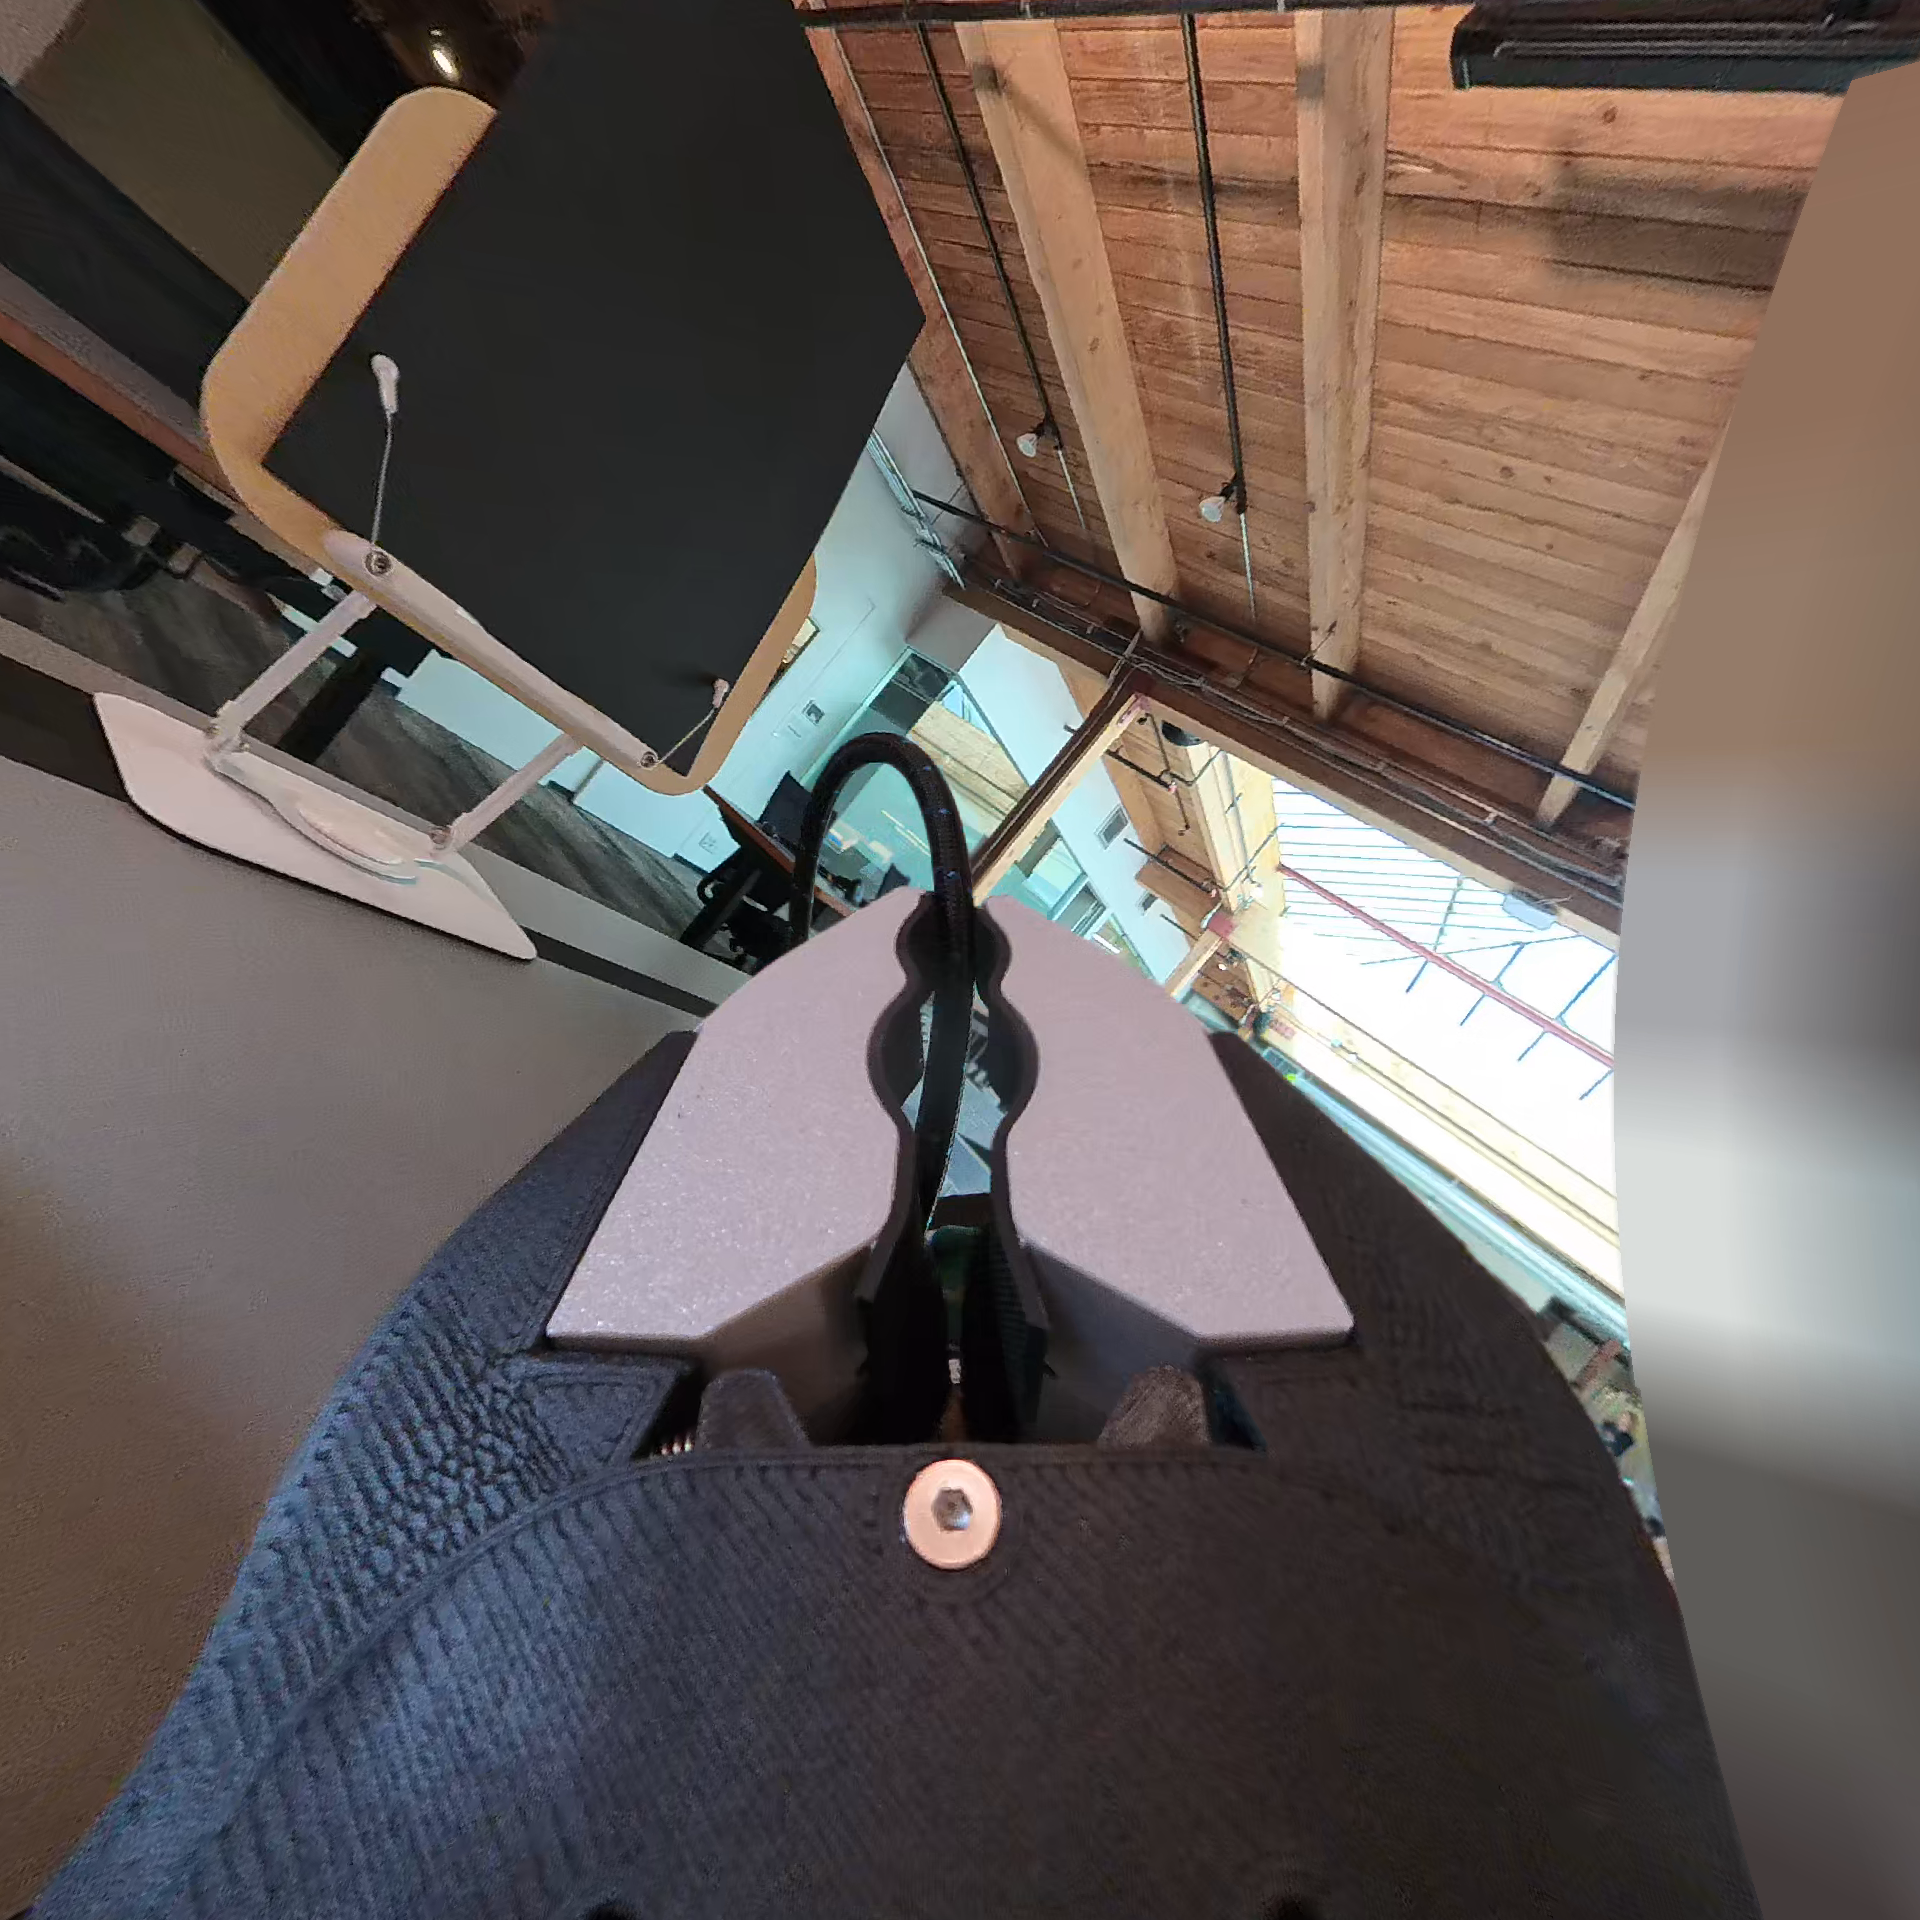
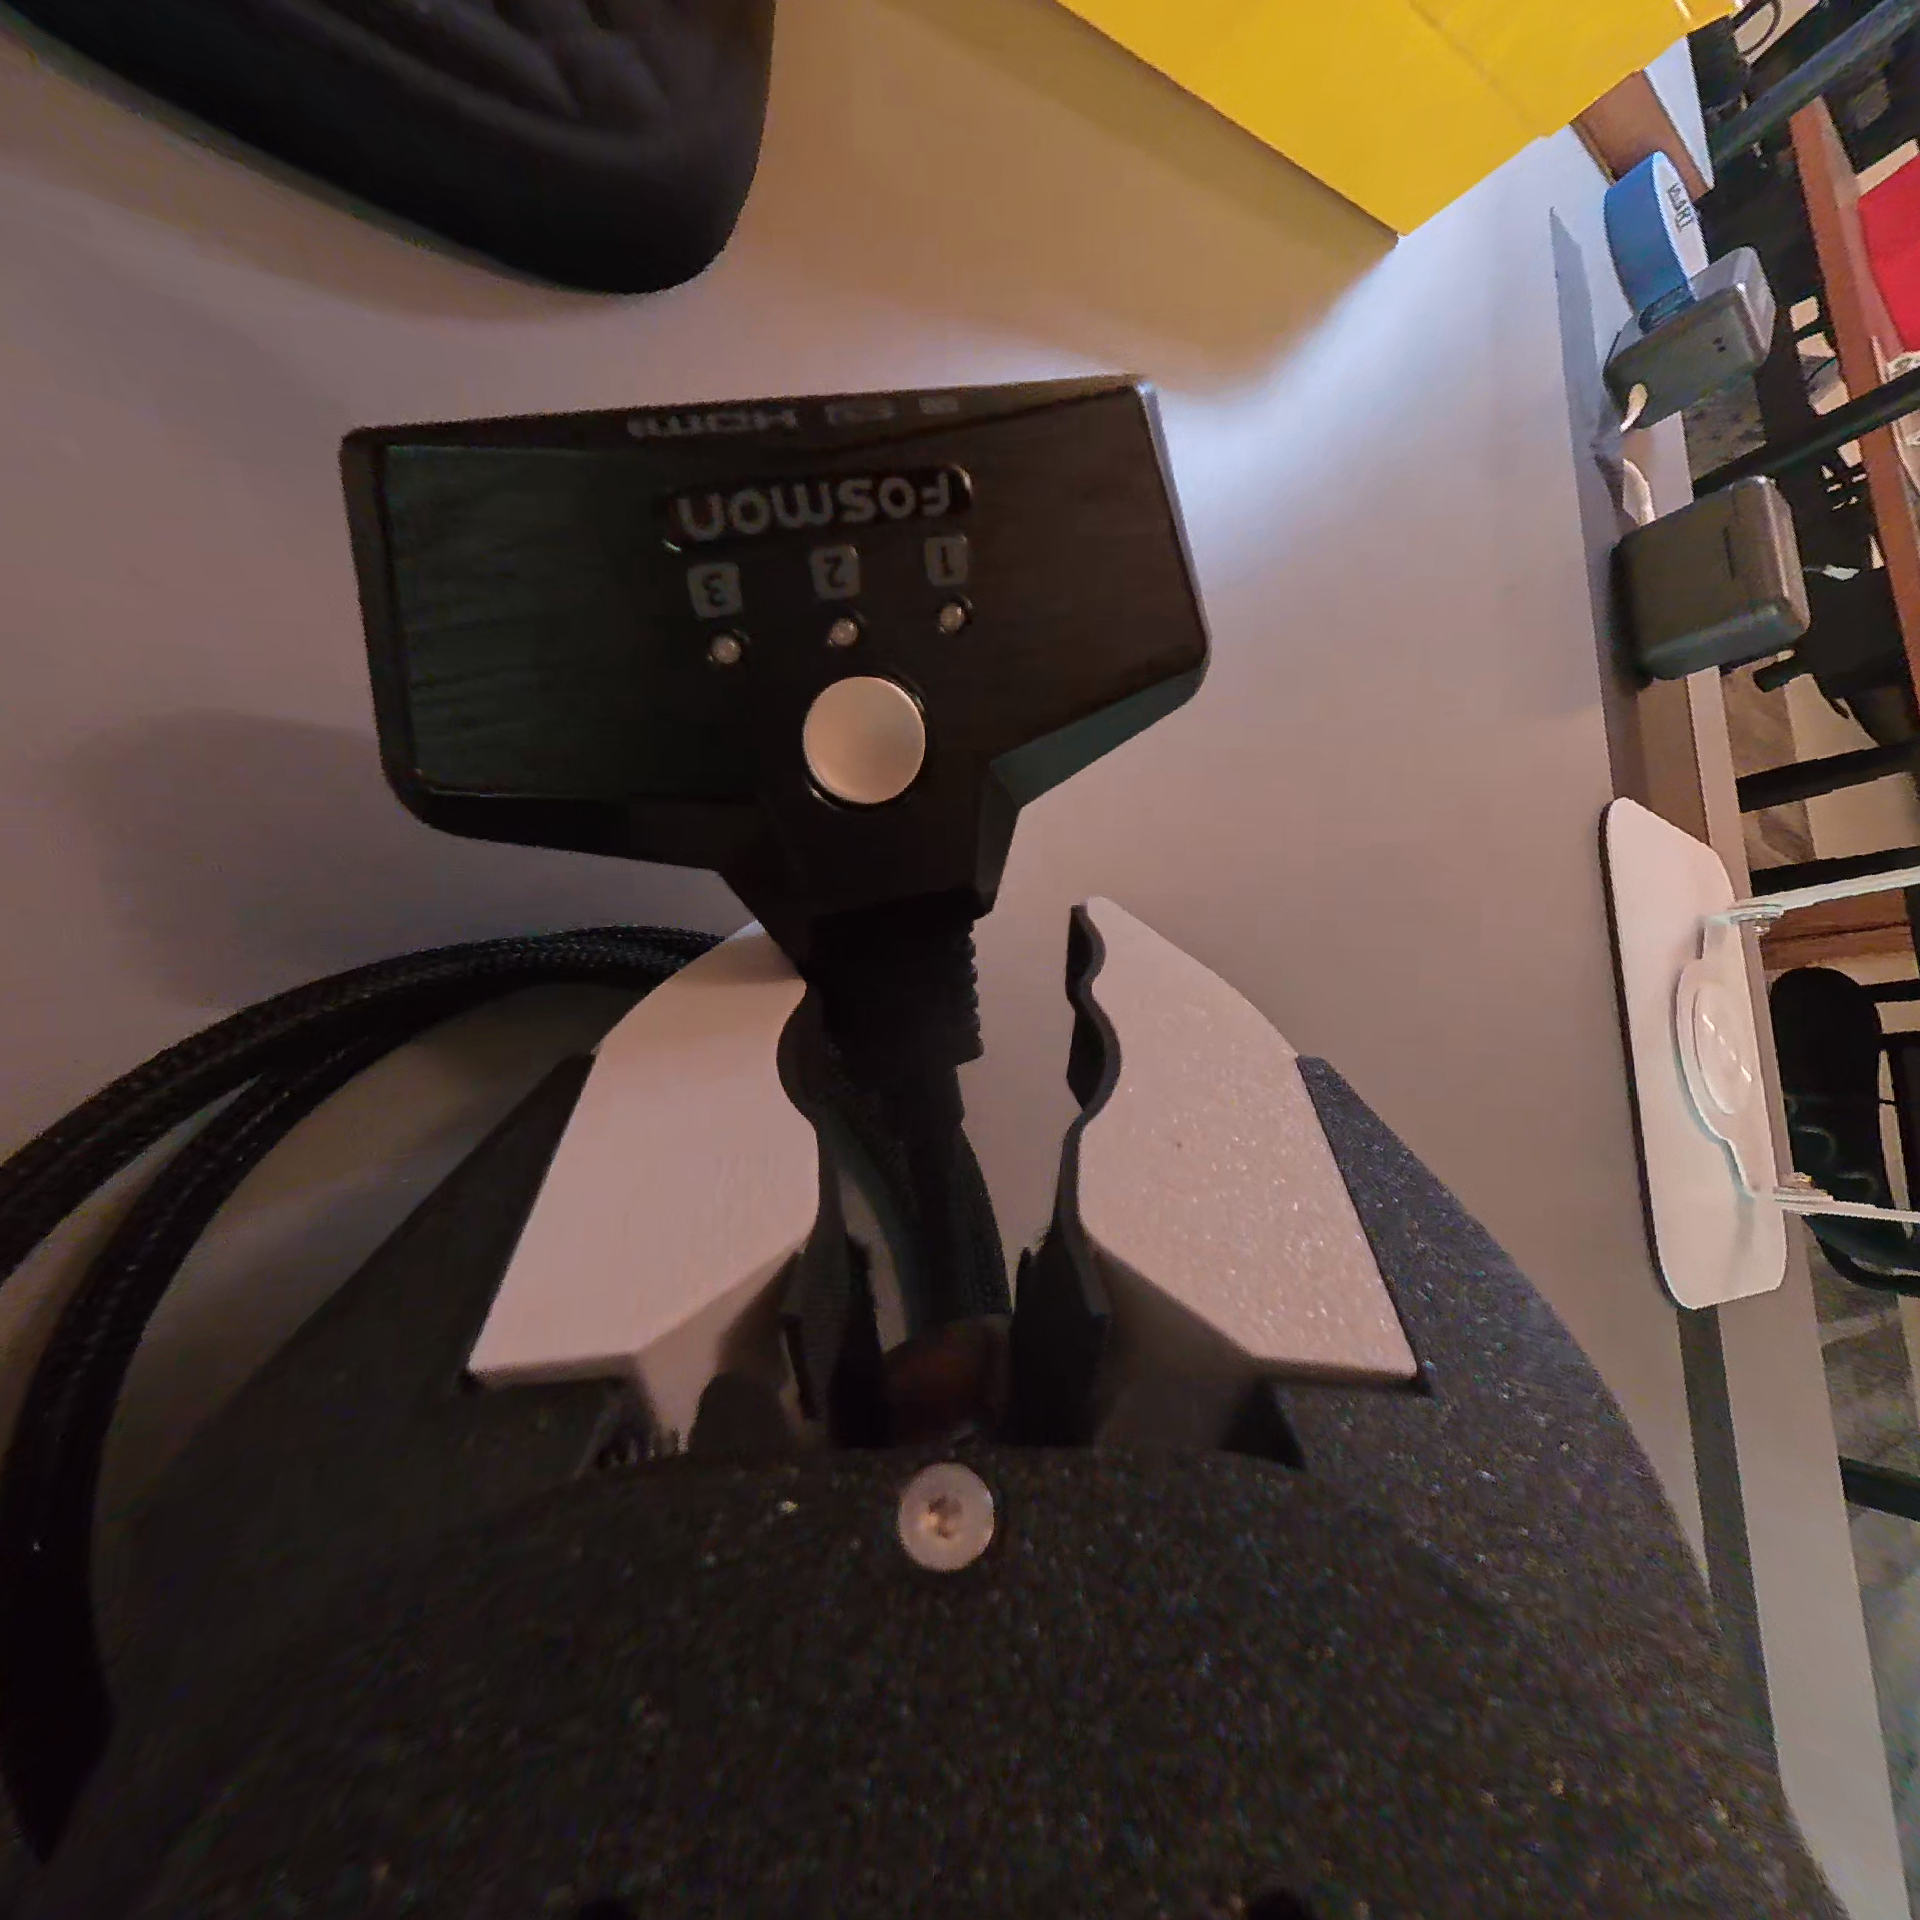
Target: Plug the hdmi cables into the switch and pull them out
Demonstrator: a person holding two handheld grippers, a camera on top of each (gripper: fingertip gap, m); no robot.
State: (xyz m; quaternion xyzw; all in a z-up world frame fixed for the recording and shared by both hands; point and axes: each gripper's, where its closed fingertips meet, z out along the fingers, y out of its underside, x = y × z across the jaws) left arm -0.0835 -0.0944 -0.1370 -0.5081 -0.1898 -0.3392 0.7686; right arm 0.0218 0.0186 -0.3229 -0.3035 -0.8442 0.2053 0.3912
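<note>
My left gripper [image 1: 948, 935] is clenched on a black braided cable [image 1: 878, 774], tilted up toward a wood-plank ceiling [image 1: 1507, 312]. My right gripper [image 2: 940, 940] is released around the black HDMI switch's [image 2: 769, 603] cable neck on the grey tabletop [image 2: 1299, 520].

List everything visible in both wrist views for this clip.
Switch: one, black, on the table ahead of the right gripper.
Cable: one, black braided, pinched in the left gripper.
Cable loops: black braided, on the table, lower left.
Table: one, grey.
Yellow box: one, top edge.
Board on stand: one, black, tan rim.
Left gripper: grey fingers, shut.
Right gripper: grey fingers, open around the switch's lead.
</note>
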